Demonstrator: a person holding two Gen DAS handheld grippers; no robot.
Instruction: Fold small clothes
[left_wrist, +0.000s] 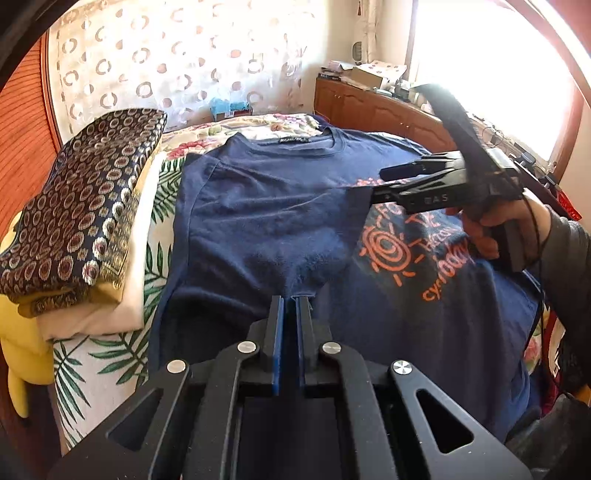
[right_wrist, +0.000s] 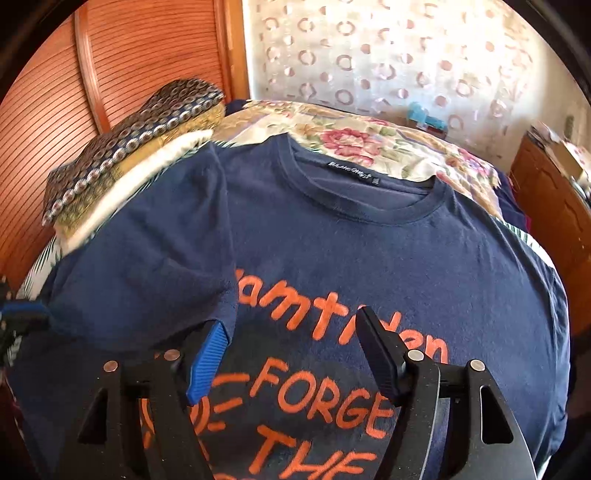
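1. The navy T-shirt (right_wrist: 332, 251) lies front-up on the flowered bed (right_wrist: 369, 144), one side folded over.
2. The left claw (left_wrist: 290, 301), bottom centre, pinches that fold's edge.
3. The right claw (right_wrist: 291, 332) gapes, empty, over the orange print.
4. Folded clothes (left_wrist: 77, 218) are stacked at left.

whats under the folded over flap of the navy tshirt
The flap lies on the navy T-shirt and hides the start of its orange lettering. The rest of the lettering shows beside it. What lies beneath the shirt there cannot be seen.
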